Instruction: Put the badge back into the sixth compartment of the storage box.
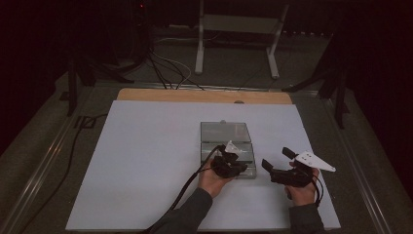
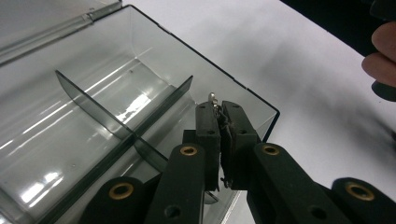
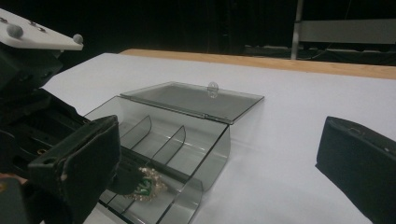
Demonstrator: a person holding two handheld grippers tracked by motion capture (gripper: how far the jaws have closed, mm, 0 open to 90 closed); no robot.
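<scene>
A clear smoky plastic box (image 1: pixel 203 148) with dividers stands open on the white table, its lid (image 1: pixel 225 130) laid flat behind it. My left gripper (image 1: pixel 237 165) hangs over the box's near right compartment (image 2: pixel 154 51). Its jaws (image 2: pixel 219 106) are shut on a thin silver hook (image 2: pixel 212 98) that pokes out past the tips. In the right gripper view a gold and green trinket (image 3: pixel 147 186) sits low in a near compartment of the box (image 3: pixel 215 154), right at dark jaw tips. My right gripper (image 1: pixel 277 158) waits right of the box, open (image 3: pixel 217 140), with nothing between its fingers.
The white board (image 1: pixel 146 161) covers a wooden tabletop (image 1: pixel 204 95) whose far edge shows. Cables (image 1: pixel 165 68) and a metal stand (image 1: pixel 236 39) lie on the dark floor beyond. Bare white surface stretches left of the box and in front of it.
</scene>
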